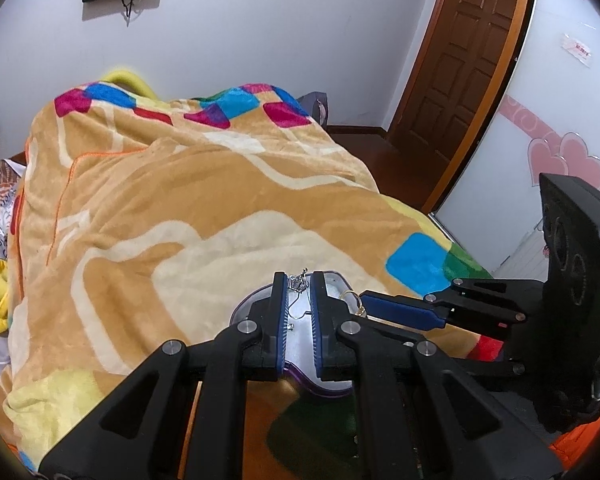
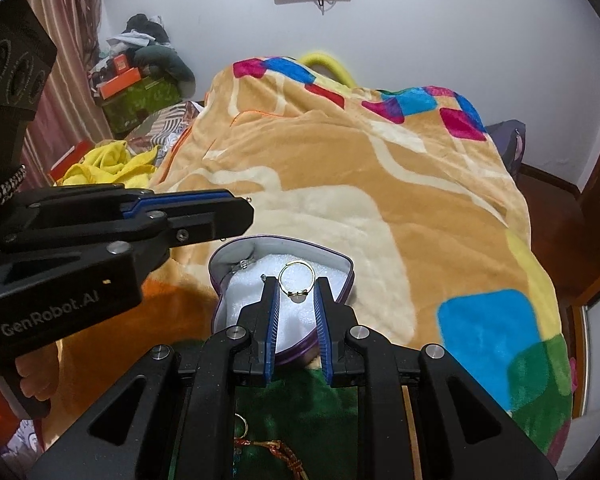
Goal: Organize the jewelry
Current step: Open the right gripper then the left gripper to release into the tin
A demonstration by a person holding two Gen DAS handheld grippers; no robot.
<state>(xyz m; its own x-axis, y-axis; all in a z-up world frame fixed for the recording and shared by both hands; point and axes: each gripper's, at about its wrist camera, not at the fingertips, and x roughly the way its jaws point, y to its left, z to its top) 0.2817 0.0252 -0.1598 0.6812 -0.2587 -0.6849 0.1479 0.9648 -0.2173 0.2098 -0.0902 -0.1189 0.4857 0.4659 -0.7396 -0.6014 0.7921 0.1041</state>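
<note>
A heart-shaped purple tin (image 2: 342, 280) with a white foam lining lies on the blanket; it also shows in the left wrist view (image 1: 336, 284). My left gripper (image 1: 298, 282) is shut on a small silver crown-shaped piece (image 1: 298, 283) with a thin chain hanging from it, above the tin. My right gripper (image 2: 296, 290) is shut on a thin gold hoop earring (image 2: 296, 276) and holds it over the foam. A silver piece (image 2: 244, 265) lies in the tin's far left corner. In the right wrist view the left gripper (image 2: 236, 200) reaches in from the left above the tin.
A thick tan blanket (image 2: 380, 180) with coloured squares covers the bed. A gold ring (image 2: 242, 424) and a red-gold cord (image 2: 284, 454) lie on green fabric under my right gripper. Yellow cloth (image 2: 108, 162) and boxes (image 2: 140, 100) sit left. A brown door (image 1: 456, 64) stands right.
</note>
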